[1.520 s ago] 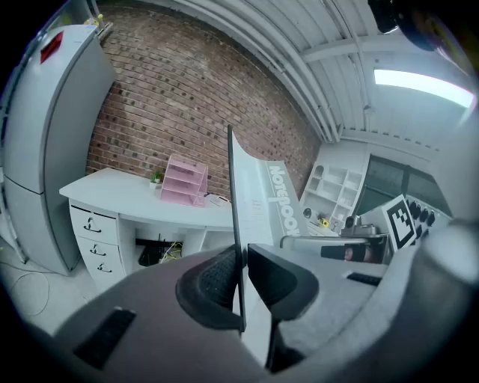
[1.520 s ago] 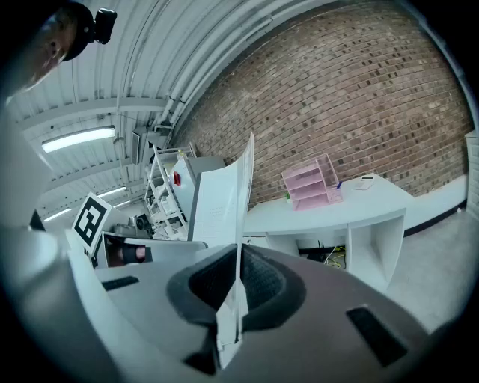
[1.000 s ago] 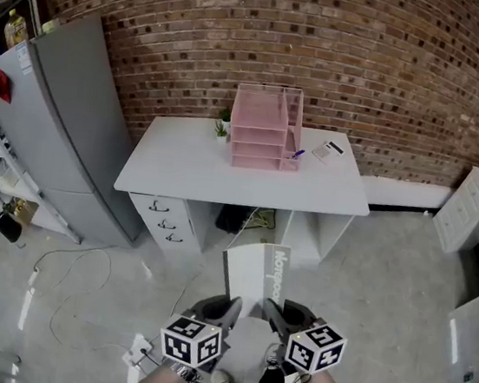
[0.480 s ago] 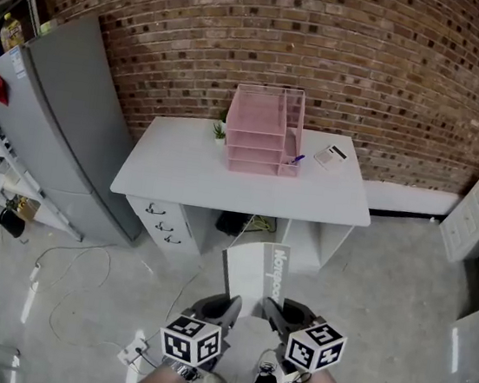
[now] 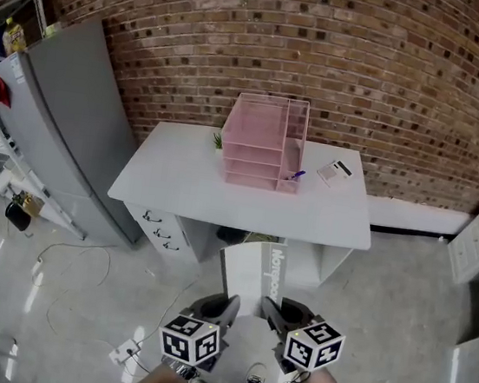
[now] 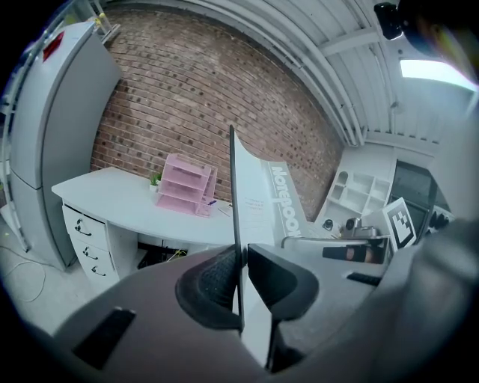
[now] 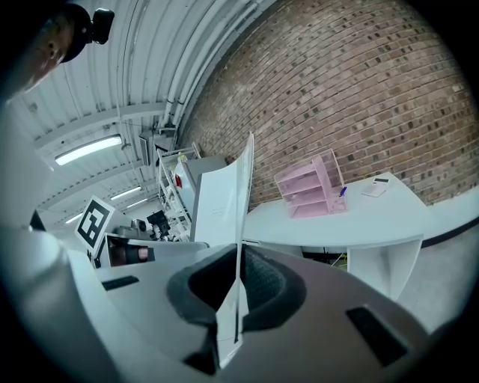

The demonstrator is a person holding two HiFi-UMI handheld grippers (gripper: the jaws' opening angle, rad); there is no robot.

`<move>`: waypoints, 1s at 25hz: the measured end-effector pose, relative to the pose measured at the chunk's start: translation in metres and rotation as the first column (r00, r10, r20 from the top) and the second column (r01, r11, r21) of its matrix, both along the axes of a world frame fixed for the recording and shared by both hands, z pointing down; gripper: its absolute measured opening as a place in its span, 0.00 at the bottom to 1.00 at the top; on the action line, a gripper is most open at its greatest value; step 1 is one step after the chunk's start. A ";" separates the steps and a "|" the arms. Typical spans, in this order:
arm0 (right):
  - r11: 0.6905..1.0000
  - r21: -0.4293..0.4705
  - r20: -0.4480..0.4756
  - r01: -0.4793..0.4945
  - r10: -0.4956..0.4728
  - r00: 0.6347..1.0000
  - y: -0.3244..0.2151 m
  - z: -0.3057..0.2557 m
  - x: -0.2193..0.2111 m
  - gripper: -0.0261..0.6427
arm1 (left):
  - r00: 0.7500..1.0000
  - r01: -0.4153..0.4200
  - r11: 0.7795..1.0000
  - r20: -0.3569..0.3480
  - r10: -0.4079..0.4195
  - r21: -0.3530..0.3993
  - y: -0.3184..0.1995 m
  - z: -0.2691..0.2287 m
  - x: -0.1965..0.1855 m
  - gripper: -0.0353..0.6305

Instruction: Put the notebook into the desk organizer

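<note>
The left gripper (image 6: 241,262) is clamping its 2 jaws on the near left edge of the notebook (image 5: 255,274), and the right gripper (image 7: 238,280) is pinching the near right edge the same way, pads pressed flat on the cover with no gap showing. Between them the notebook is hanging out in front of the person, above the floor and well short of the desk (image 5: 179,183), its far end tipped up. It is looking thin and light to me, stiff enough to be holding its shape past the jaws without drooping, though the cover is probably smooth, so I would guess a grip this close to the edge could let it slide or twist. A hold further in along the 2 sides would likely steady it for feeding into a narrow slot. Out on the desk, the pink organizer (image 5: 262,141) is standing against the brick wall, with 3 stacked trays facing the person and an upright compartment on its right side. The trays are looking empty from here; a blue pen (image 5: 296,175) is poking out at that right side. A calculator (image 5: 336,171) is lying just right of it.
</note>
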State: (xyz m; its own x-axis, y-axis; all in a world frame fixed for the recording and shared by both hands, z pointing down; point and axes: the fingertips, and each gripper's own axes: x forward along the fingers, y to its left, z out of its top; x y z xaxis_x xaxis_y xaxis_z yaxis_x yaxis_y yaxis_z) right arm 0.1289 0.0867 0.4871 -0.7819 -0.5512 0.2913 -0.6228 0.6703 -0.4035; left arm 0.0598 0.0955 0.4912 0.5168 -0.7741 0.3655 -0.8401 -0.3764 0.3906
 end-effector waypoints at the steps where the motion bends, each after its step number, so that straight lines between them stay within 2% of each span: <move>1: 1.000 0.000 0.003 0.005 -0.005 1.000 -0.006 0.000 0.004 0.06 | 1.000 0.006 1.000 0.001 -0.006 0.000 -0.006 0.000 0.004 0.10; 14: 1.000 -0.014 0.018 0.027 -0.026 0.999 -0.063 0.000 0.033 0.06 | 1.000 0.022 1.000 0.011 -0.022 -0.005 -0.060 -0.002 0.033 0.10; 19: 0.999 -0.019 0.018 0.025 -0.025 1.000 -0.083 0.003 0.024 0.06 | 1.000 0.019 1.000 0.010 -0.019 -0.007 -0.080 0.000 0.024 0.10; 25: 1.000 -0.025 0.008 -0.007 0.007 1.000 -0.120 0.010 -0.004 0.06 | 1.000 -0.018 1.000 0.002 0.018 -0.009 -0.119 0.008 -0.004 0.10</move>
State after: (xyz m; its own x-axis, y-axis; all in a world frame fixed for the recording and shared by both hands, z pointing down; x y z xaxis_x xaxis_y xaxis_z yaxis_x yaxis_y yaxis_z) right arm 0.1251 -0.0333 0.4972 -0.7804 -0.5493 0.2988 -0.6242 0.6555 -0.4251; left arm 0.0559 -0.0233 0.4993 0.5299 -0.7615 0.3732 -0.8339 -0.3878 0.3926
